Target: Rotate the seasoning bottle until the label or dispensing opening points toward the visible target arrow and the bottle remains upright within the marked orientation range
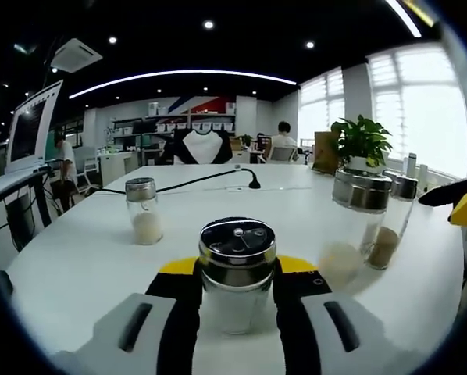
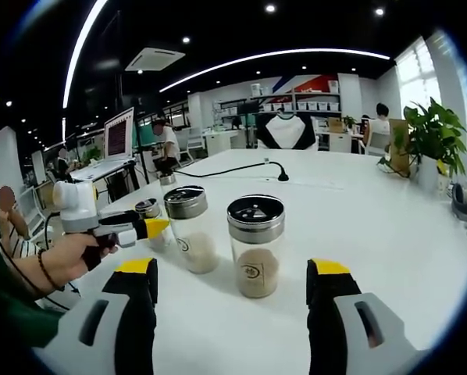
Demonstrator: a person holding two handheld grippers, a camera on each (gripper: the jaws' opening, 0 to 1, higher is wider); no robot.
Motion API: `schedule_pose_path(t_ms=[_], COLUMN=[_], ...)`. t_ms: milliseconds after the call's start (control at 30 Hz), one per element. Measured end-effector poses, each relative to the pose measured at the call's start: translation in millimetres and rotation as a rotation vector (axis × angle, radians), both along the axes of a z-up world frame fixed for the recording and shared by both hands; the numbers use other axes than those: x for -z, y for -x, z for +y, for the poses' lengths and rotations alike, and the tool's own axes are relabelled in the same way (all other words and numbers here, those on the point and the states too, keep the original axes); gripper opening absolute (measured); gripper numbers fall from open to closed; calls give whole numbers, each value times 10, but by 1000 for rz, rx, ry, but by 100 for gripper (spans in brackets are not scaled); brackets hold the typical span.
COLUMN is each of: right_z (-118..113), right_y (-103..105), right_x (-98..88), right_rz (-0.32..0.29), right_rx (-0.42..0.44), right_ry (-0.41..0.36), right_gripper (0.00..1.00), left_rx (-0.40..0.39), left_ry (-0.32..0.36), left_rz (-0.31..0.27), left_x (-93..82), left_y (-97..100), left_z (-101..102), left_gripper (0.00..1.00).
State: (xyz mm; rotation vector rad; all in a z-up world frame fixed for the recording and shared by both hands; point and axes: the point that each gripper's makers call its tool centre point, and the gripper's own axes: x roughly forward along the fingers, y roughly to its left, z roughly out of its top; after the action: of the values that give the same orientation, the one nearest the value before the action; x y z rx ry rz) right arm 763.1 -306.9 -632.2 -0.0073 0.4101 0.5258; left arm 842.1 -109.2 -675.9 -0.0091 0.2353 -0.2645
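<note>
In the left gripper view, my left gripper (image 1: 237,273) is shut on a clear seasoning bottle (image 1: 237,258) with a steel shaker lid; the bottle stands upright on the white table (image 1: 77,266). The right gripper view shows that same gripper (image 2: 144,229) in a person's hand (image 2: 69,258), jaws around the small bottle (image 2: 148,211). My right gripper (image 2: 232,269) is open, with a brown-seasoning bottle (image 2: 255,244) standing just ahead between its jaws, untouched. A white-seasoning bottle (image 2: 190,228) stands to its left. My right gripper (image 1: 461,205) pokes in at the right edge of the left gripper view.
Another white-filled bottle (image 1: 144,211) stands far left on the table. The two tall bottles (image 1: 357,223) stand to the right. A black cable (image 1: 210,180) and a potted plant (image 1: 361,144) lie farther back. A monitor (image 1: 32,125) on a stand is at the left.
</note>
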Motion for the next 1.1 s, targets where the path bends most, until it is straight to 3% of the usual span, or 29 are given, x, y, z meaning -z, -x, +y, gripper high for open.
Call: schedule_pose_path(t_ms=[833,1100], right_z=[-14,-18], right_y=[4,-1], right_x=[14,-6], right_rz=[3,-2], right_rx=[7,7], right_ry=[4,1], right_gripper=[78,78], left_rx=[49,112], left_ry=[-4,-3], left_rz=[-4,-5], left_x=[4,3], left_y=[2,19], left_z=[-22,-35], left_gripper=[37,37])
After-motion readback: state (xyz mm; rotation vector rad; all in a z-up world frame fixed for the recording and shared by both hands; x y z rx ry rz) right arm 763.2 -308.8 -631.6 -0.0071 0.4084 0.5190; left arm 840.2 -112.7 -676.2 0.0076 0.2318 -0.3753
